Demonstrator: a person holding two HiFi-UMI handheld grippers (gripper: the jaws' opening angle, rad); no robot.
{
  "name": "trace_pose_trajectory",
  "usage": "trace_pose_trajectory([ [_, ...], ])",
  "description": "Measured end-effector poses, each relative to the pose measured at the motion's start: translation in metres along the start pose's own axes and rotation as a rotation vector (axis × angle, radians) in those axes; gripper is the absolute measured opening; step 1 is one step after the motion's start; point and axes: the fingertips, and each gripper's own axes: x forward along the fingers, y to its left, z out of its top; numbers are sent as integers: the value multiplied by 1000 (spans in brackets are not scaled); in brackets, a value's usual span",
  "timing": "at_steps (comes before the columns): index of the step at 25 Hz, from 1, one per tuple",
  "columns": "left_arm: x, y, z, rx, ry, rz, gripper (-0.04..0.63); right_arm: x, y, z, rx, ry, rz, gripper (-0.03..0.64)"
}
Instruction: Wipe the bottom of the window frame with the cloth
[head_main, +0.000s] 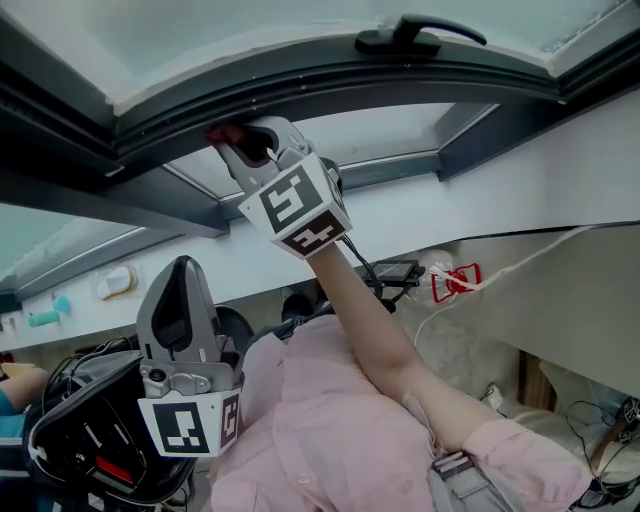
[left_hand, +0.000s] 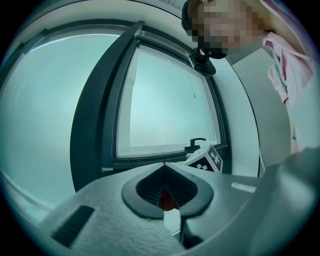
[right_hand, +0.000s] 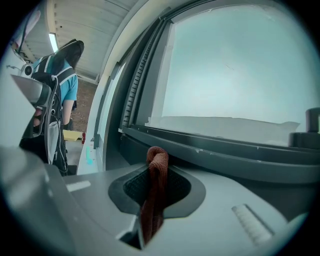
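My right gripper (right_hand: 159, 175): jaws clenched on the cloth (right_hand: 154, 197), a rust-red, soft terry fold looped above the tips, close to the frame (right_hand: 235, 150); whether it touches, I cannot tell. Frame: dark, hard, smooth rail with stepped ledges. I judge the fold needs pressing flat and dragging evenly lengthwise. My left gripper (left_hand: 167, 172): jaws together, idle.

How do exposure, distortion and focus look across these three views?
Head view: window glass washed out pale, window frame dark. Left gripper view: heavy fisheye bending, black corners. Right gripper view: same fisheye; cloth in the jaws sharp.
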Motion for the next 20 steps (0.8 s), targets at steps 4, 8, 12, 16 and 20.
trace_pose_trajectory([
  [4,0,-8,1,0,-4,-10,0,-10,0,-1,9,-3,-1,48],
  [8,5,-13,1,5,-3,-20,0,-17,-7,-2,8,-6,-9,48],
  [12,11,-19,2,8,-7,-28,0,-21,-12,-3,3,-7,-7,48],
  [16,15,-24,1,8,-12,-37,0,-24,-15,-5,-2,-9,-9,48],
  [20,18,-26,-1,5,-14,-40,0,-28,-20,-8,-2,-9,-13,48],
])
